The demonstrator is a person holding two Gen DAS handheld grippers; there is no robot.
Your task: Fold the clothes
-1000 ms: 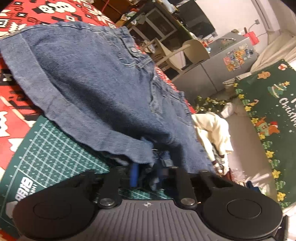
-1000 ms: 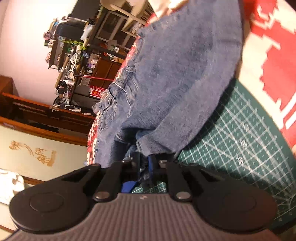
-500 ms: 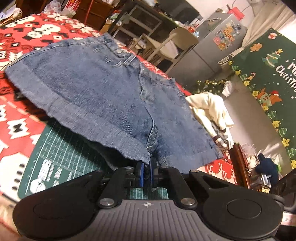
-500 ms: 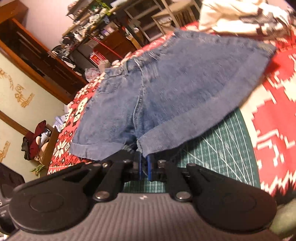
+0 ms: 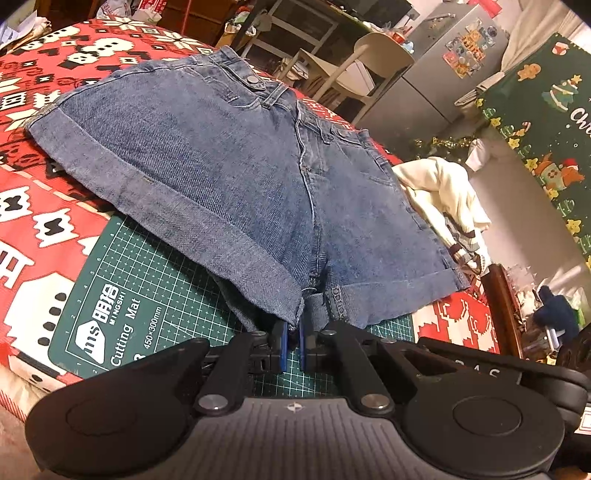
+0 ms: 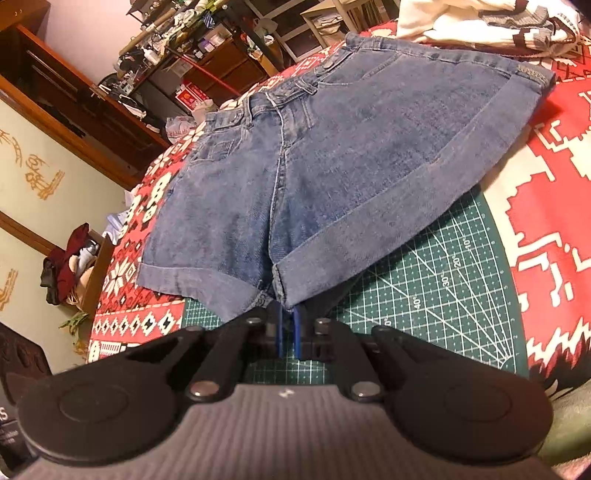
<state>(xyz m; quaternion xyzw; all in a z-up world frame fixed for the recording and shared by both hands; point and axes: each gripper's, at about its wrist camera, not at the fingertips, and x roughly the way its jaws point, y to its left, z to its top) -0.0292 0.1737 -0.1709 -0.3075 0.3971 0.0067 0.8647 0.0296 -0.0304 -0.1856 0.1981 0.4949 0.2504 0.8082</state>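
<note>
Blue denim shorts [image 5: 236,177] lie spread flat, front up, across the red patterned tablecloth and a green cutting mat [image 5: 122,306]. My left gripper [image 5: 292,328] is shut on the inner corner of one leg hem, near the crotch. In the right wrist view the same shorts [image 6: 332,166] lie with the waistband away from me. My right gripper [image 6: 287,325] is shut on the inner corner of the other leg hem. Both grippers sit low over the mat, close together.
A cream garment [image 5: 443,199] lies past the shorts at the table's far side; it also shows in the right wrist view [image 6: 480,22]. The tablecloth [image 5: 44,221] covers the table around the mat. Chairs, shelves and a fridge stand beyond.
The shorts hung lifted and bunched a second ago; now they lie flat and spread. Both grippers came down and toward me over the mat, still gripping the hem corners.
</note>
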